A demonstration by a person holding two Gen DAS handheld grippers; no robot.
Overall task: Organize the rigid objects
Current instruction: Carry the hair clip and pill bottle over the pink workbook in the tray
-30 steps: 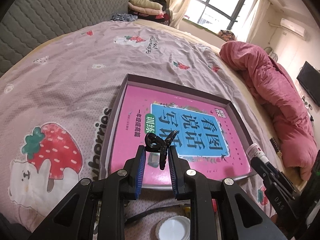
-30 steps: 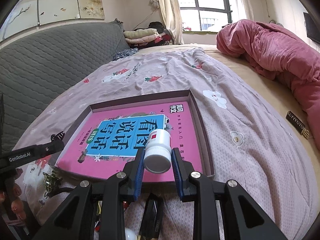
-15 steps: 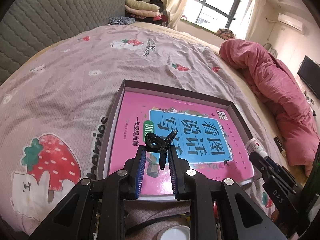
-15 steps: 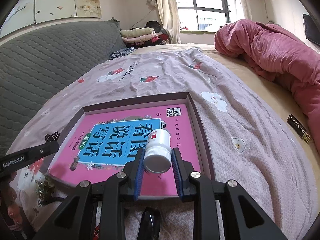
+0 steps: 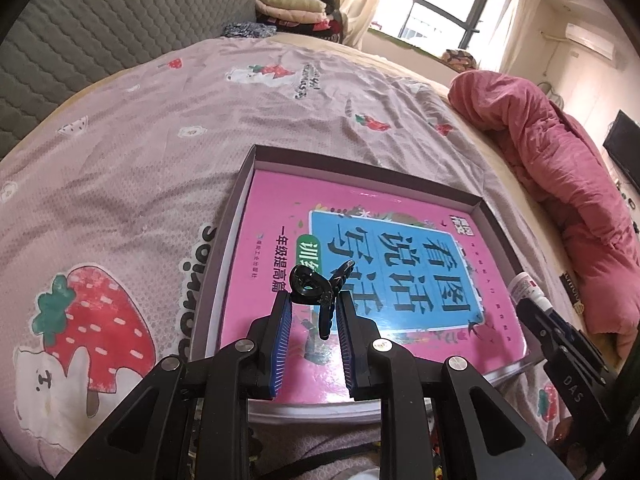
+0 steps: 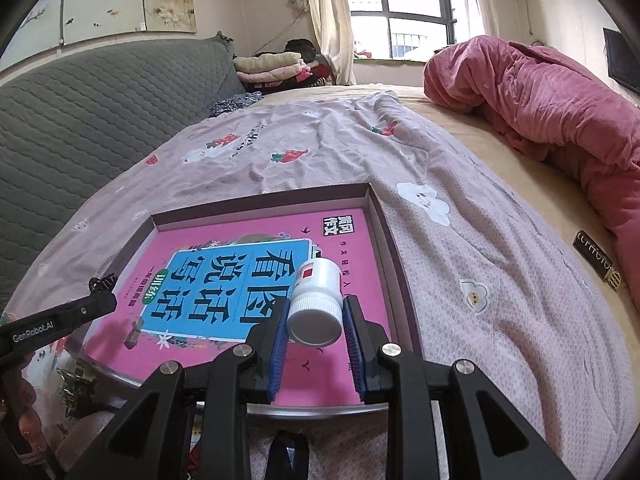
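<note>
A shallow dark box [image 5: 240,184] lies on the bed with a pink book [image 5: 280,208] inside it; both also show in the right wrist view, the box [image 6: 384,216] and the book [image 6: 360,248]. My left gripper [image 5: 313,300] is shut on a black hair clip [image 5: 316,288] and holds it over the book's near left part. My right gripper [image 6: 316,304] is shut on a white pill bottle [image 6: 318,292], cap toward the camera, over the book's near right part. The bottle [image 5: 528,286] and right gripper also show at the right of the left wrist view.
The bed has a mauve strawberry-print sheet [image 5: 120,152]. A crumpled pink quilt [image 6: 552,96] lies along the right side. A grey padded headboard [image 6: 80,120] stands at the left. A small dark labelled item [image 6: 596,260] lies on the sheet at right. Small loose items lie below the box's near edge.
Both grippers have moved forward and a little higher over the box, each still holding its object. The box and book have not moved.
</note>
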